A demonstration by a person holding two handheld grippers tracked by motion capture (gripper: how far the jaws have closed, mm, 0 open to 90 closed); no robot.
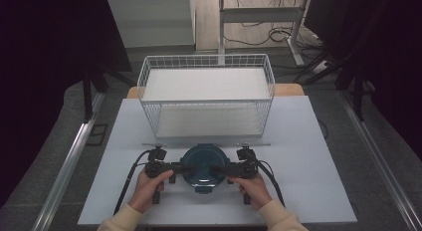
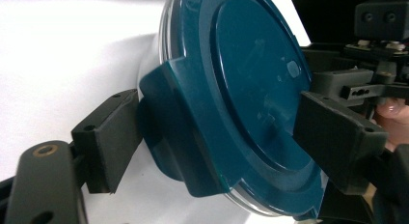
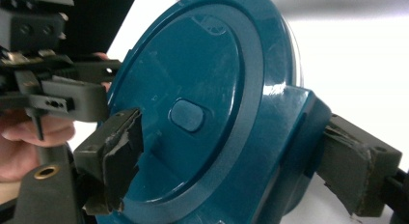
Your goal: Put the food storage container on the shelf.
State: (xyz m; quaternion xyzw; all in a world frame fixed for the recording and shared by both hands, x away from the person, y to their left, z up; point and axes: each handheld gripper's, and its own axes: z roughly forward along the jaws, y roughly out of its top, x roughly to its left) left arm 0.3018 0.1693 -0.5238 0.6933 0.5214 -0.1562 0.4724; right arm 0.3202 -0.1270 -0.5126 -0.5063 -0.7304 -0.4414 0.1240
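Worktop [image 1: 308, 156] carries a wire basket [image 1: 206, 94] behind; the lidded container [image 1: 201, 167] sits at the front edge. Left hand-held gripper [image 1: 175, 168] and right hand-held gripper [image 1: 225, 169] each clamp an opposite lid latch, apparently to steady or unclip it.

A white table [image 1: 308, 156] stands on grey floor [image 1: 378, 116], dark curtains [image 1: 45, 57] alongside.

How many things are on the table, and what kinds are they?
Round blue lidded container: 1
White wire basket: 1
Black tongs, the left tongs and the right tongs, one at each side of the container: 2
Total: 4
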